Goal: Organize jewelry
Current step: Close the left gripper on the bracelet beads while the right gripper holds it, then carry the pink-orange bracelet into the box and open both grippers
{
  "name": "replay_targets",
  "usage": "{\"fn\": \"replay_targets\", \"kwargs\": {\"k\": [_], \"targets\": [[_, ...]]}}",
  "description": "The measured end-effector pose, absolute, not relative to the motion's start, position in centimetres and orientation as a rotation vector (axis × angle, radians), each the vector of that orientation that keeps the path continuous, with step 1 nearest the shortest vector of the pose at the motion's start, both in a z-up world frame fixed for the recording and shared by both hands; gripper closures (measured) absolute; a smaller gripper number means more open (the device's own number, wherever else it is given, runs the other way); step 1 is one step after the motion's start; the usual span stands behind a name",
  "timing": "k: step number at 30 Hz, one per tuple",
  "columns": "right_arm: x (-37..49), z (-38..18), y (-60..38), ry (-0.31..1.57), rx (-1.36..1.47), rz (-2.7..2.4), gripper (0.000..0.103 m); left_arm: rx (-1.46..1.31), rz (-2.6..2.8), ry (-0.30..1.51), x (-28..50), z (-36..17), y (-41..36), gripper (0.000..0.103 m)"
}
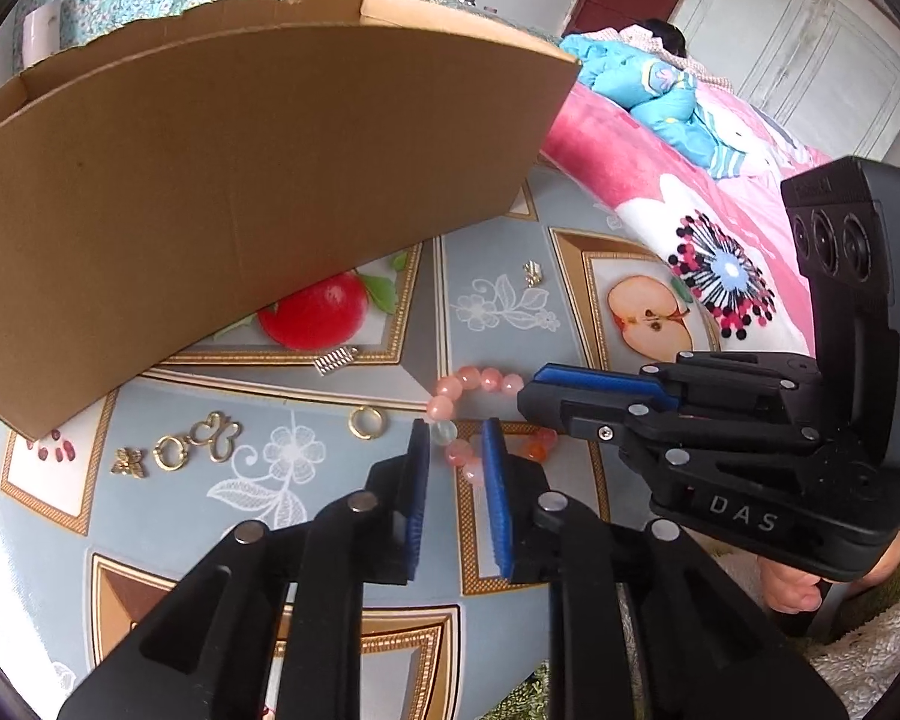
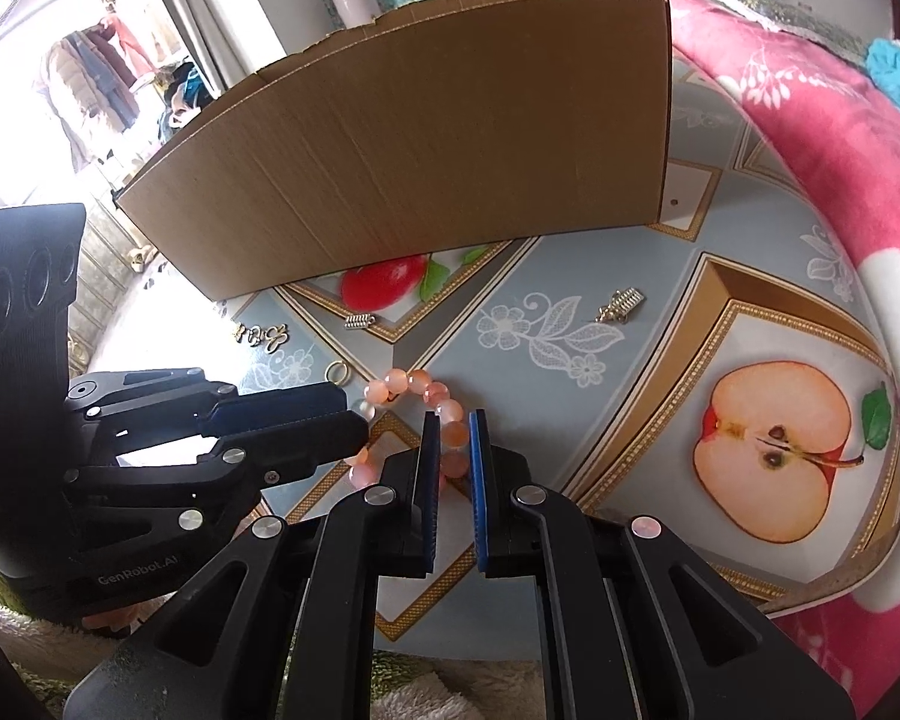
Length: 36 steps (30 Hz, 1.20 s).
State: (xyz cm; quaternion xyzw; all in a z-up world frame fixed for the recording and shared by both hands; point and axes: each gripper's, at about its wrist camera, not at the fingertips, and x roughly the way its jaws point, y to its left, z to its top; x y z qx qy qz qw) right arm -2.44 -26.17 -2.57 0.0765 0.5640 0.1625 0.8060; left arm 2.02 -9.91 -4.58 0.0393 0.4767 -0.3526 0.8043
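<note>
**Both grippers meeting on the pink bead bracelet**

The pink bead bracelet (image 1: 477, 414) is lying flat on the patterned tablecloth (image 1: 168, 516), out in front of the cardboard box's (image 1: 258, 180) near wall. In the left wrist view its loop is stretching on a slant, from the far-left beads down toward the near right, where the right gripper (image 1: 531, 387) is covering its end.

The left gripper (image 1: 456, 438) is pointing steeply down over the loop's nearer arc. Its jaws are standing narrow, with beads showing in the gap; I cannot tell whether the blue pads are pressing them.

In the right wrist view the right gripper (image 2: 455, 420) is angling down too, jaws narrow, with bracelet beads sitting between the pads; whether they are pinched is not clear either. The left gripper is crossing in from the left there.

Nearer the box than the bracelet, a gold ring (image 1: 367, 422) and a small silver charm (image 1: 336, 358) are lying apart. Left of the ring, gold ornaments (image 1: 192, 444) are sitting in a row, just before the box's corner.
</note>
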Motion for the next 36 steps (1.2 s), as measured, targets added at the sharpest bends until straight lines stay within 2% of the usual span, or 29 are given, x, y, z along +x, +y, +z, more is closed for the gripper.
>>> {"fn": "replay_targets", "kwargs": {"k": [11,12,17,24,31,33,36], "targets": [[-2.5,-2.5,-26.6,1.205,0.172,0.364,0.096,0.171,-0.727,0.957,2.1,-4.8,-11.5,0.085],[-2.5,-2.4,-26.6,1.201,0.176,0.364,0.096,0.183,-0.713,0.942,2.1,-4.9,-11.7,0.094],[-2.6,-1.2,-27.0,1.167,0.174,0.354,0.096,0.127,-0.725,0.908,2.0,-4.3,-11.0,0.094],[-2.4,3.9,-27.3,1.060,0.151,0.350,0.096,0.092,-0.770,0.751,0.8,1.4,-9.7,0.094],[1.6,12.1,-25.6,0.834,0.049,0.452,0.096,0.122,-0.793,0.525,2.6,10.3,-8.4,0.094],[4.4,12.9,-24.8,0.807,0.014,0.497,0.096,0.133,-0.788,0.516,5.1,11.8,-8.2,0.094],[9.8,11.5,-23.5,0.884,-0.017,0.559,0.096,0.126,-0.780,0.607,10.4,11.6,-8.4,0.094]]}}
